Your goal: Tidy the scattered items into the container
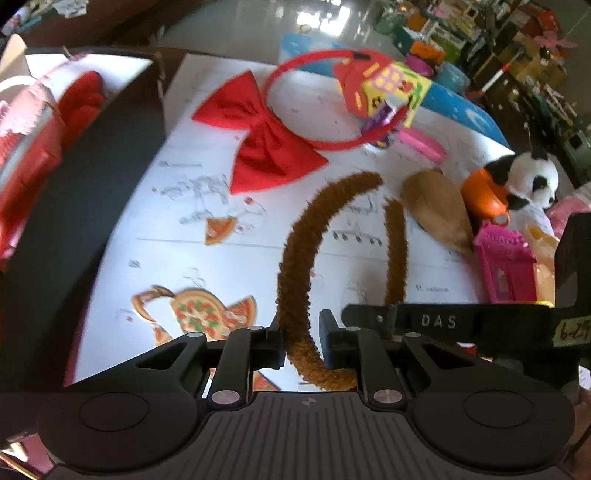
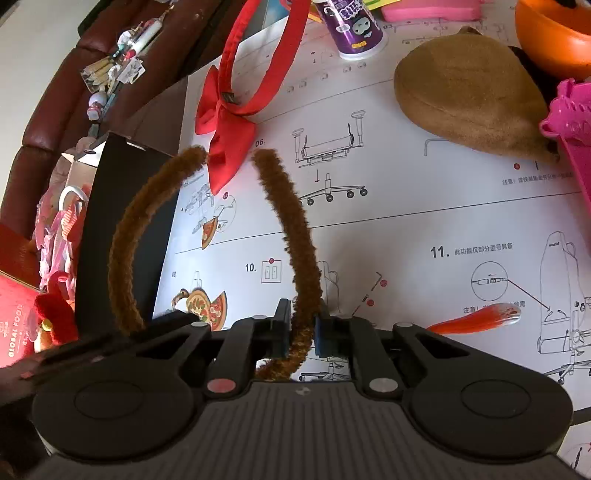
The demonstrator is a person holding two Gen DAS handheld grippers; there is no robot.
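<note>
A brown fuzzy headband [image 1: 295, 251] is held above the white instruction sheet [image 1: 221, 258]. My left gripper [image 1: 302, 341] has one arm of it between its fingers, with a gap at the right pad. My right gripper [image 2: 301, 326] is shut on the other arm of the headband [image 2: 291, 221]. The black-walled container [image 1: 110, 192] stands at the left and holds red and pink items; it also shows in the right wrist view [image 2: 122, 206]. A red bow headband [image 1: 266, 147] lies on the sheet beyond.
On the sheet lie a brown plush piece [image 2: 469, 103], a purple cup [image 2: 351, 29], a pink case [image 1: 421, 144], a pink toy [image 1: 506, 262], an orange bowl [image 1: 484, 195] and a plush panda [image 1: 528, 181]. A brown sofa [image 2: 55, 110] lies behind the container.
</note>
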